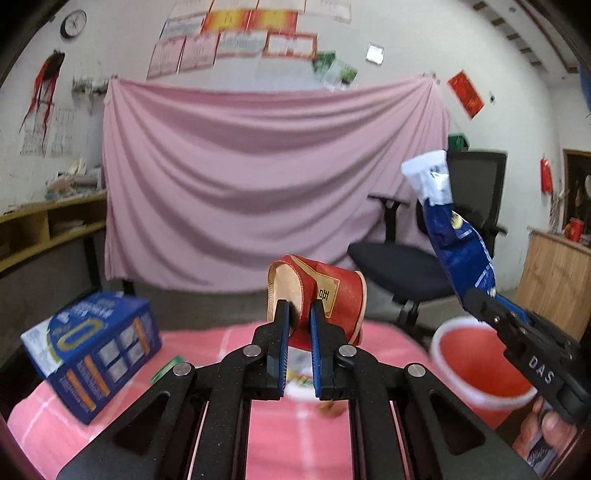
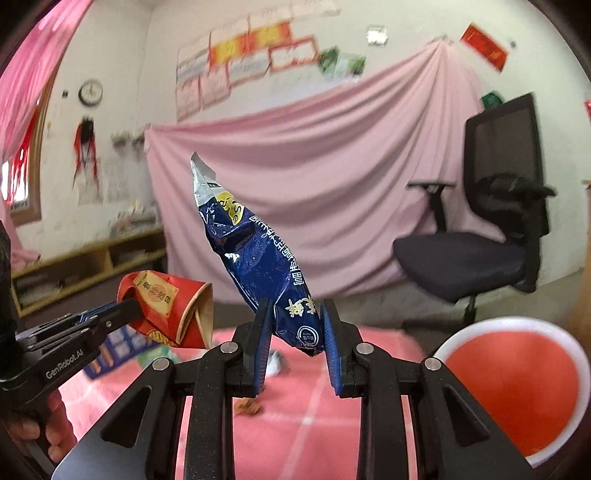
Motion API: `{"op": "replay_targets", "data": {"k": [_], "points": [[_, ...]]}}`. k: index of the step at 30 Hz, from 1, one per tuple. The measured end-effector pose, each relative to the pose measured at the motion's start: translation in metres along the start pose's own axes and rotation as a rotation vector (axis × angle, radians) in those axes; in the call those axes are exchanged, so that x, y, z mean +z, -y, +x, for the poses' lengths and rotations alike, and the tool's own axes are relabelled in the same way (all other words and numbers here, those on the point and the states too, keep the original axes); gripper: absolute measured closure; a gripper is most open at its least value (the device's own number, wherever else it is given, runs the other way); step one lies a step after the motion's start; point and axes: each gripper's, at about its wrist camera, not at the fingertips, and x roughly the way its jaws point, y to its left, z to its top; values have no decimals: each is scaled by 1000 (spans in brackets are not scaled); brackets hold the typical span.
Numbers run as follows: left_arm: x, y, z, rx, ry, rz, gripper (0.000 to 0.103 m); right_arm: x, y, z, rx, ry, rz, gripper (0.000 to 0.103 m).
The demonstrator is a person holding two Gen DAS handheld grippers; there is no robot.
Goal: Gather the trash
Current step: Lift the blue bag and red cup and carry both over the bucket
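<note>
Left gripper (image 1: 299,314): clamped on the wall of a crushed red paper cup (image 1: 321,295), held up above the table with its open mouth turned sideways; a gold-framed label with Chinese characters showed on the cup's side.

Right gripper (image 2: 295,325): closed on the lower end of a crumpled blue snack bag (image 2: 255,251), which stood tilted up and to the left, its torn silver top uppermost — white Chinese lettering ran along the foil, with a yellow roundel near the top.

Writing on the tools: "DAS" was readable on the right gripper's body in the left wrist view; "GenRobot.AI" on the left gripper's body in the right wrist view.

Hands: fingers (image 2: 55,424) were wrapped on the left gripper's handle at the lower left of the right wrist view.

Bin: a red bucket with a white rim (image 2: 517,384) stood at the table's right side, below and to the right of both held items.

Table: a pink cloth with a pale grid (image 1: 295,443) covered it; a blue printed carton (image 1: 92,350) sat at the left, its text too blurred to read, and small scraps (image 2: 247,406) lay on the cloth.

Room: a pink sheet (image 1: 258,177) hung across the back wall beneath rows of red-and-yellow certificates (image 1: 236,40) — their text illegible. A round clock (image 1: 73,23) hung at upper left, a black office chair (image 2: 498,236) stood at the right, and a wooden shelf (image 1: 48,221) ran along the left wall.
</note>
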Motion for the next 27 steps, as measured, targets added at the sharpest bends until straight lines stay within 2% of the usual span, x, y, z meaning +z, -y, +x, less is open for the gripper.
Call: {"op": "replay_targets", "data": {"k": [7, 12, 17, 21, 27], "points": [[21, 52, 1, -121, 132, 54, 95, 10, 34, -26, -116, 117, 24, 79], [27, 95, 9, -207, 153, 100, 95, 10, 69, -40, -223, 128, 59, 79], [29, 138, 30, -282, 102, 116, 95, 7, 103, -47, -290, 92, 104, 79], [29, 161, 54, -337, 20, 112, 95, 1, 128, -47, -334, 41, 148, 79], [25, 186, 86, -373, -119, 102, 95, -10, 159, -39, -396, -60, 224, 79]]}}
